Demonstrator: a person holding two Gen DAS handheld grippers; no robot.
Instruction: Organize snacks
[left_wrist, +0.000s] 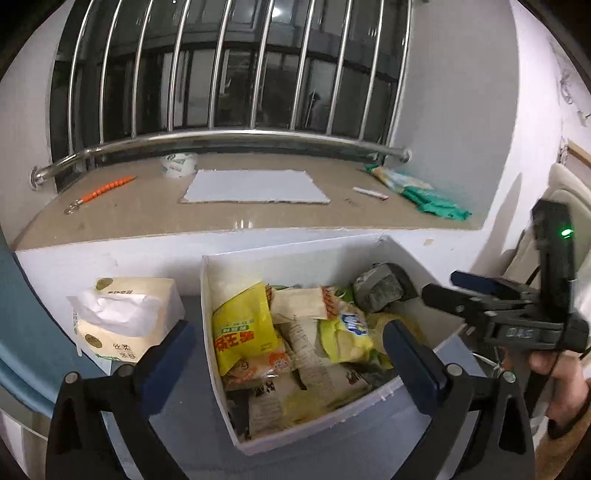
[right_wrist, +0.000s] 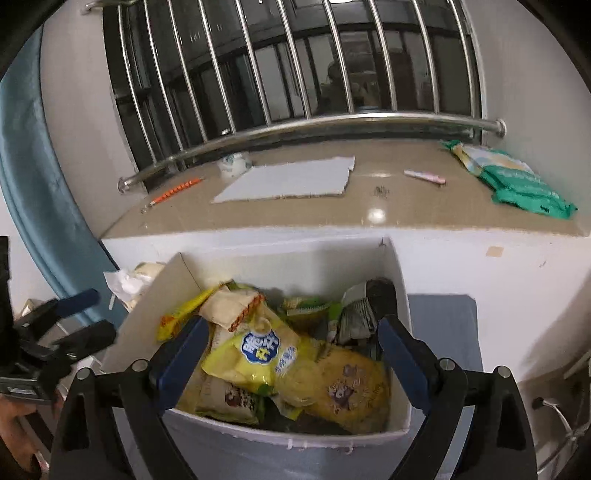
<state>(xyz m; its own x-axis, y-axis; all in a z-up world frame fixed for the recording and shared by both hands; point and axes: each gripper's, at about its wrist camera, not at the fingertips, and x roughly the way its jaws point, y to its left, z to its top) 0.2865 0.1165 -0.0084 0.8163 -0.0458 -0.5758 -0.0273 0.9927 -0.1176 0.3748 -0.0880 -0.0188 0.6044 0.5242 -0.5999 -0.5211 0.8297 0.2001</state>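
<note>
Right claw (right_wrist: 291, 354) above snack box (right_wrist: 400, 288)

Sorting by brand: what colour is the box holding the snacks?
White box, clearest in the right wrist view.

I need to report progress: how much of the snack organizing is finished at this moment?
Done: the snack packets lie piled in the white box. In hand: nothing; the left gripper and right gripper are both open above the box. Left: possibly the green packages on the ledge.
</note>
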